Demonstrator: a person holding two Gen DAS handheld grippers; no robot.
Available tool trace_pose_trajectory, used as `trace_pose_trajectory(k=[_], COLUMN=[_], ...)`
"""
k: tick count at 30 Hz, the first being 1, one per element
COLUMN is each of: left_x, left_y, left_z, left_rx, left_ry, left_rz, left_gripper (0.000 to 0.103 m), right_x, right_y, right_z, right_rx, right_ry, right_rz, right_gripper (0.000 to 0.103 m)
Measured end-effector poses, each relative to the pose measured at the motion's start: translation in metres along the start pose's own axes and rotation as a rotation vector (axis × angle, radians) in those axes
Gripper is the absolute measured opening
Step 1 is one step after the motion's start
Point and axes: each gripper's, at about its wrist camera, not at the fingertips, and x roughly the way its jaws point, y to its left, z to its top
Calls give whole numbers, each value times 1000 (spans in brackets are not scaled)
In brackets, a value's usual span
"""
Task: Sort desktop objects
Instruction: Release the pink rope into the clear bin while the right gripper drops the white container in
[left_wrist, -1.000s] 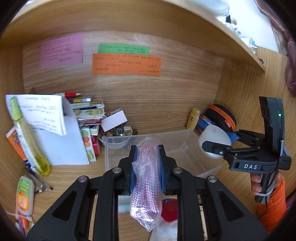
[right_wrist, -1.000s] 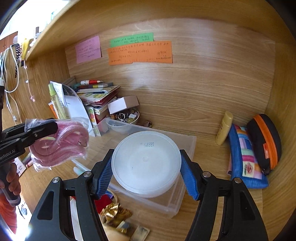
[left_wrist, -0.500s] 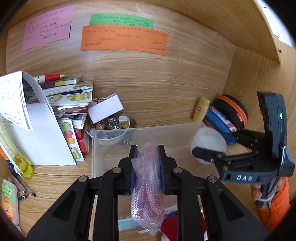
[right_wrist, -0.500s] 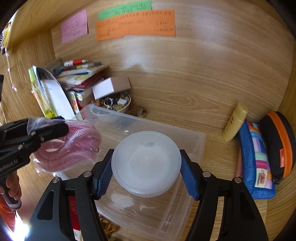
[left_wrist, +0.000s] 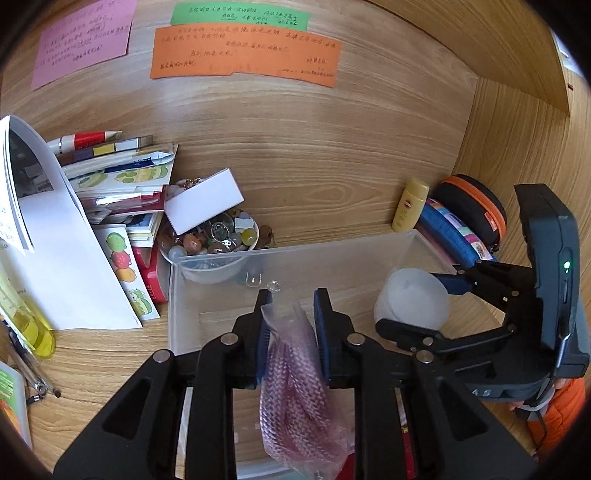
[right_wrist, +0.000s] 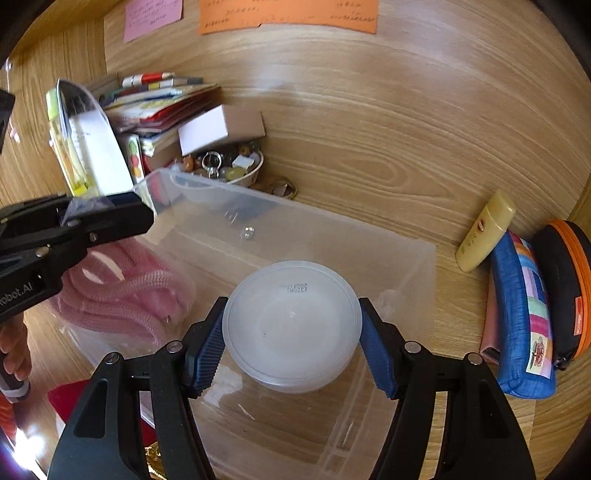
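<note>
A clear plastic bin (left_wrist: 295, 258) stands on the wooden desk; it also shows in the right wrist view (right_wrist: 413, 273). My left gripper (left_wrist: 291, 325) is shut on a clear bag of pink braided cord (left_wrist: 295, 398) and holds it over the bin's left part; the bag also shows in the right wrist view (right_wrist: 125, 291). My right gripper (right_wrist: 291, 343) is shut on a round translucent lidded tub (right_wrist: 291, 317) and holds it over the bin's right part; the tub also shows in the left wrist view (left_wrist: 412, 304).
A small bowl of trinkets (left_wrist: 210, 243) with a white box (left_wrist: 205, 201) on it stands behind the bin. Books and papers (left_wrist: 110, 184) are stacked at the left. A yellow tube (right_wrist: 484, 232), a blue pouch (right_wrist: 524, 314) and a black-orange case (right_wrist: 565, 295) lie at the right.
Both grippers have moved forward and down over the clear bin, each still holding its object. The bin now fills more of both views.
</note>
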Motion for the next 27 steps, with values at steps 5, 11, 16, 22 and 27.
trace_pose_trajectory(k=[5,11,16,22,27], left_x=[1,-12,-31,-59,-84], left_y=[-5,-11,-15,-17,-18], left_z=[-3,-2,-1,-1,-4], left_rx=[36,73,92,104,105], left_ry=[6,-24,-66,-108,-146], left_rz=[22,41,89,133,165], left_gripper=[29,46,62,77,91], right_x=[5,1,-6,-26,-49], right_y=[9,17,20,24,29], right_z=[-6,-12,-8,-4,-2], right_rx=[-27,-56,-64,-91,-96], right_ry=[-32,-67,-53,-49,-72], right_rz=[-35,-65,-61,-72,-75], right_gripper=[63,63,64,72,76])
